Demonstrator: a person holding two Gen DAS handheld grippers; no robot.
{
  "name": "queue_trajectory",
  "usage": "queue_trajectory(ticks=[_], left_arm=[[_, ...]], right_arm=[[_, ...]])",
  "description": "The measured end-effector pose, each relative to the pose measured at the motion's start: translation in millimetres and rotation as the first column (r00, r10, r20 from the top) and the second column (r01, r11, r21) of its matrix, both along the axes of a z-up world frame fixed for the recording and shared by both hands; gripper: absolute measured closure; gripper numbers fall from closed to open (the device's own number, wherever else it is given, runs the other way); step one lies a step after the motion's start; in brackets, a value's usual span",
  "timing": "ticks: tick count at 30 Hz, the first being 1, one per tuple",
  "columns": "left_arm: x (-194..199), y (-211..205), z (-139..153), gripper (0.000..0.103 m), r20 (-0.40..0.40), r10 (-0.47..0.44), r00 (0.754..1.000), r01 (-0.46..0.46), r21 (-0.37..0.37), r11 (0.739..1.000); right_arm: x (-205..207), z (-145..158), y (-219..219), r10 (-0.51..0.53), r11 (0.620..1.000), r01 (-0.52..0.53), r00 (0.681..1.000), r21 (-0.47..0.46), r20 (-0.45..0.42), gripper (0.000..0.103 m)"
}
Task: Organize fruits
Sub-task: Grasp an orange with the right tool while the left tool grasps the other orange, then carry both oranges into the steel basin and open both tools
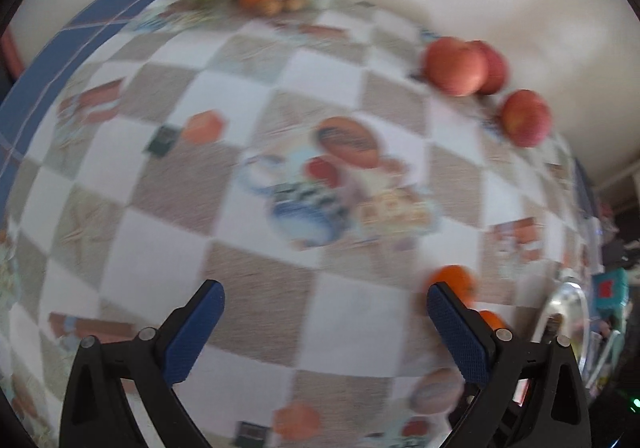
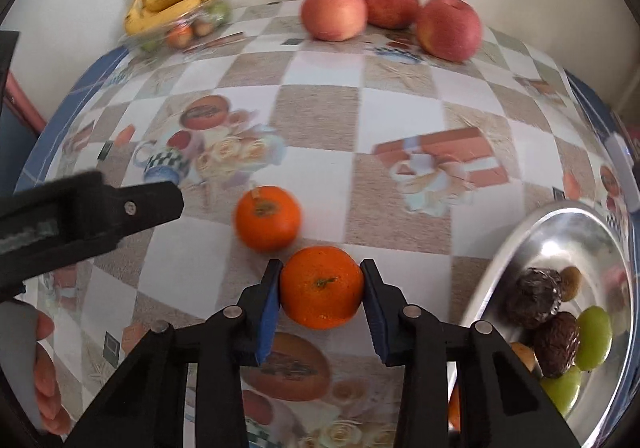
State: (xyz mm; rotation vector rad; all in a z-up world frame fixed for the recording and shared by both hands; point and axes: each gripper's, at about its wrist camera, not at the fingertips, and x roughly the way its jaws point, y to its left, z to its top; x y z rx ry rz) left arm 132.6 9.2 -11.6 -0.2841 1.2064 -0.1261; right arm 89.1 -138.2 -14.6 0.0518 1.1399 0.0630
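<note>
Orange tangerine pinched in right claw, likely bound for metal bowl near right; left claw wide, empty, waiting.

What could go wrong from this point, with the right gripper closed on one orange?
1. The right gripper pinches the held orange only at its sides; a round fruit might slip or roll out when lifted.
2. The second orange lies just beyond it, and could be nudged and roll across the tablecloth.
3. The metal bowl already holds small fruits, so a dropped orange might knock them.
</note>
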Motion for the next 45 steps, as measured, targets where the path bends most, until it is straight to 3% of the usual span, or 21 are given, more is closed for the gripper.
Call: queue_trajectory(ticks=[3,9,12,13,20,25,32,38,39,41,45], left_arm=[[6.3,-8.5,8.0,0.007,0.027,-0.041,0.999,0.042,-0.058,0.997],[8.2,-43.4,5.0,0.029,0.039,-0.133,0.99,0.137,-0.145,0.98],[6.0,-47.9,-0.3,0.051,0.023,-0.148,0.989,0.15,-0.156,0.976],[7.3,-50.6,-3.6,0.068,0.013,-0.15,0.989,0.15,-0.161,0.975],[1.4,-33.8,6.4,0.069,0.032,-0.081,0.996,0.086,-0.176,0.981],[-7.6,-23.4,28.3,0.069,0.083,-0.062,0.995,0.078,-0.203,0.976],[-29.3,-67.9,46.3,0.069,0.116,-0.199,0.973,0.22,-0.217,0.951],[-59.3,-136.5,56.0,0.066,0.135,-0.406,0.904,0.427,-0.21,0.879],[-62.2,-140.4,57.4,0.064,0.139,-0.416,0.899,0.437,-0.209,0.875],[-66.4,-146.5,58.4,0.047,0.142,-0.426,0.894,0.447,-0.193,0.873],[-63.4,-139.3,54.8,0.045,0.13,-0.398,0.908,0.416,-0.163,0.895]], right_arm=[[-0.1,2.2,-11.4,-0.018,0.999,0.018,1.0,0.041,0.001,0.062],[-1.4,0.7,-22.5,-0.034,0.997,0.035,0.999,0.065,-0.008,0.062],[-1.8,1.9,-25.6,-0.039,0.997,0.039,0.999,0.073,-0.006,0.062],[-1.7,3.1,-26.6,-0.041,0.996,0.041,0.999,0.078,-0.003,0.062],[-5.1,20.8,-33.6,-0.059,0.993,0.055,0.998,0.108,0.033,0.062],[-15.7,52.7,-57.7,-0.12,0.985,0.105,0.987,0.136,0.102,0.062],[-39.7,69.9,-123.7,-0.289,0.957,0.285,0.947,0.051,0.139,0.062],[-64.0,79.4,-170.7,-0.395,0.915,0.403,0.899,-0.006,0.188,0.06],[-66.6,81.2,-177.1,-0.41,0.908,0.419,0.892,-0.004,0.192,0.054],[-71.2,83.7,-186.0,-0.433,0.898,0.441,0.878,0.01,0.204,0.046],[-72.0,83.8,-195.3,-0.449,0.891,0.454,0.87,0.027,0.205,0.045]])
